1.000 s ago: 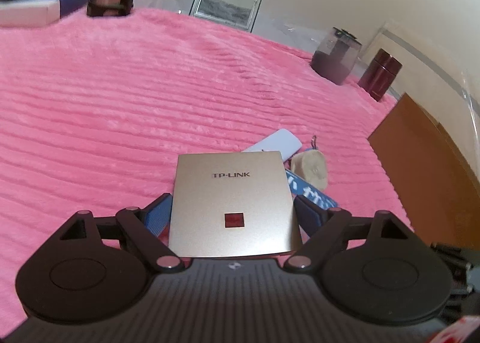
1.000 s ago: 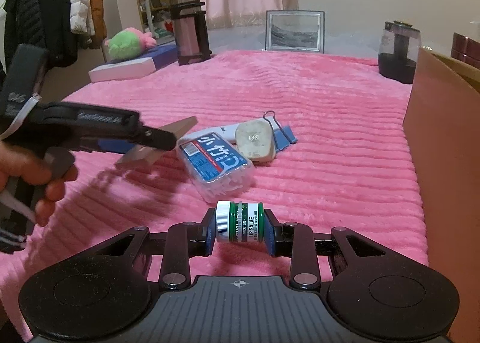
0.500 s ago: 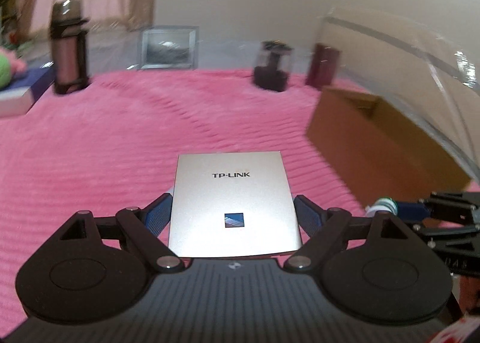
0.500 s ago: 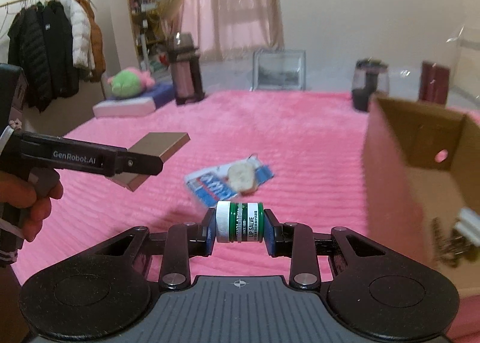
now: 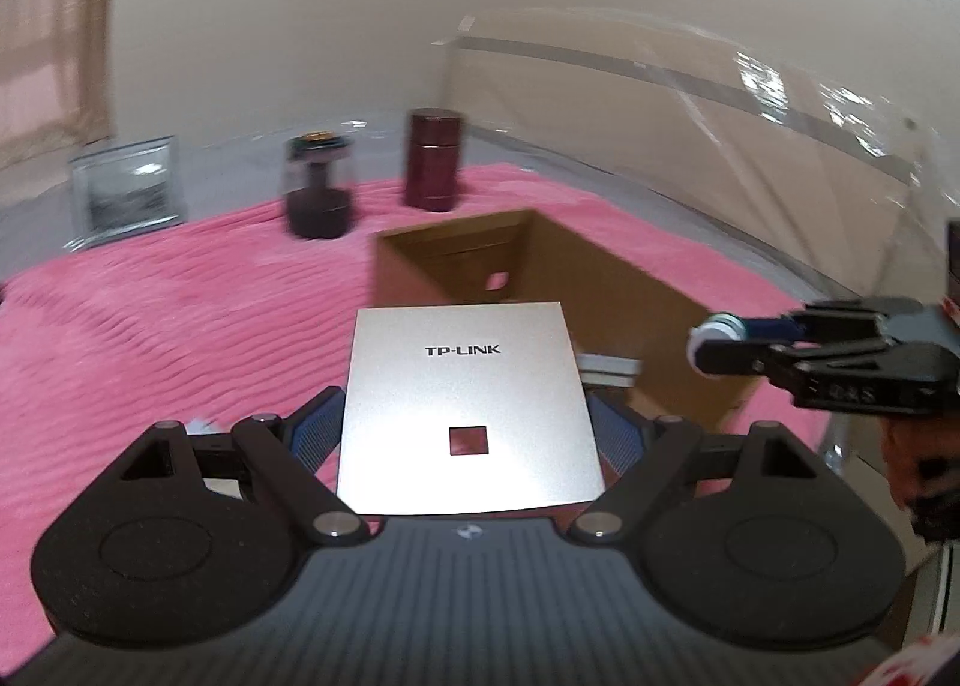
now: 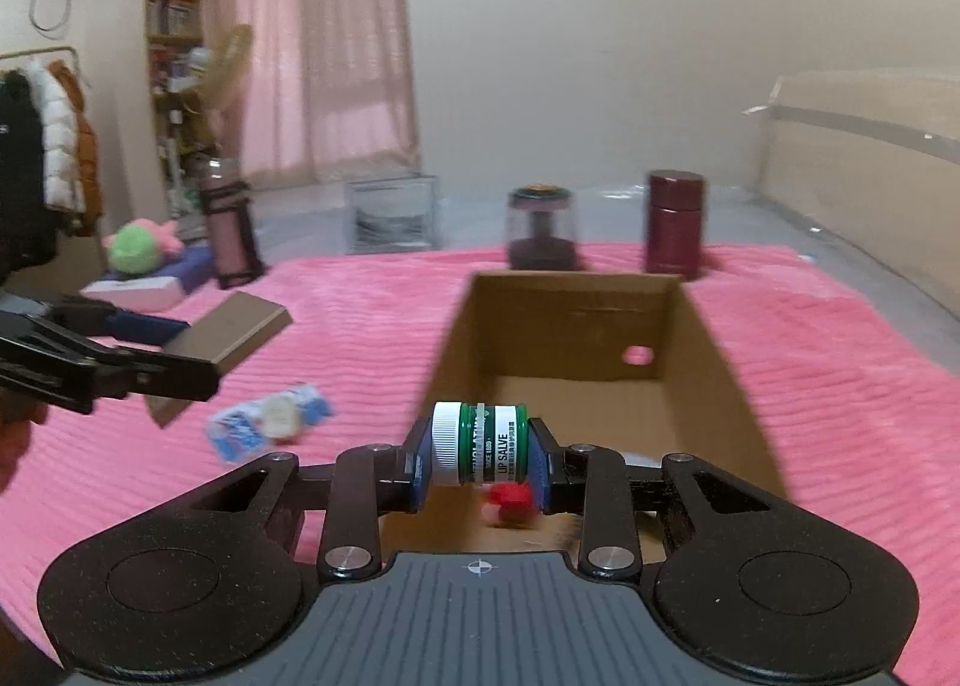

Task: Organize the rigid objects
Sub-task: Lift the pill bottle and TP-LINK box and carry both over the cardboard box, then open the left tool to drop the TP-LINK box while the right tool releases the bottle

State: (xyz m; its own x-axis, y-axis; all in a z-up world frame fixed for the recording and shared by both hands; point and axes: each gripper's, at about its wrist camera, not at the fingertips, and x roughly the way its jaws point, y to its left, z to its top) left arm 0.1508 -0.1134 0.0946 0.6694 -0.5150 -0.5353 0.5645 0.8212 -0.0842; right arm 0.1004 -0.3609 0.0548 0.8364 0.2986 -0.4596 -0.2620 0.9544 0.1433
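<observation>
The cardboard box (image 6: 570, 326) stands open-topped, a red object (image 6: 510, 500) inside.

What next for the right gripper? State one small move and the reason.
Probably open the right gripper and drop the salve jar into the box. The jar is clamped between the fingers and already sits over the open box, above a red item inside. The left gripper, holding the TP-LINK unit, is off to the side.
</observation>
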